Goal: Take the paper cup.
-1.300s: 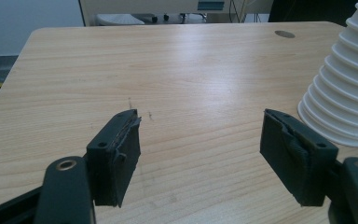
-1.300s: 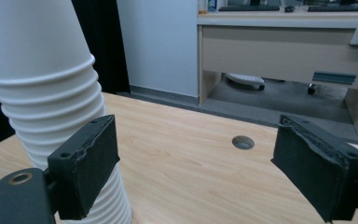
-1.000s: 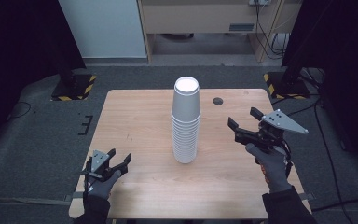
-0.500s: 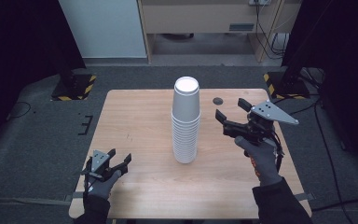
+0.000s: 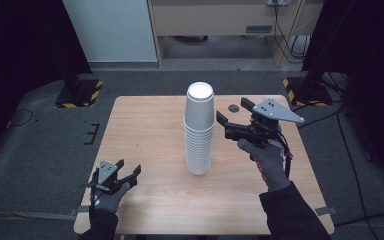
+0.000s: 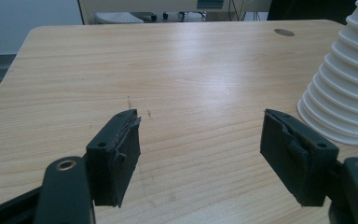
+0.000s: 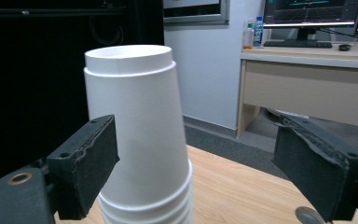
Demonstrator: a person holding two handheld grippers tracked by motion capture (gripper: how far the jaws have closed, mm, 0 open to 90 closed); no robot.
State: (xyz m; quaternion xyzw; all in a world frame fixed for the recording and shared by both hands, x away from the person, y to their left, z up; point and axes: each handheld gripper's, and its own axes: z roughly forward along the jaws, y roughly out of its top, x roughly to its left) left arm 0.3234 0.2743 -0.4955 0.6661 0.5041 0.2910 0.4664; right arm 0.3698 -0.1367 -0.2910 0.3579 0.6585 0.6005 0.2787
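White paper cups [image 5: 199,129] stand stacked upside down mid-table [image 5: 145,125], long axis upright, top cup just left of the right gripper [image 5: 231,119], whose jaws gape wide level with it, while the left gripper [image 5: 127,174], wide too, rests well apart.

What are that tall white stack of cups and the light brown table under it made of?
The tall white stack of upside-down cups looks like matte paper or thin foam; its ribbed rims show no gloss. The light brown table looks like wood or wood-grain laminate, with a soft sheen and visible grain lines.
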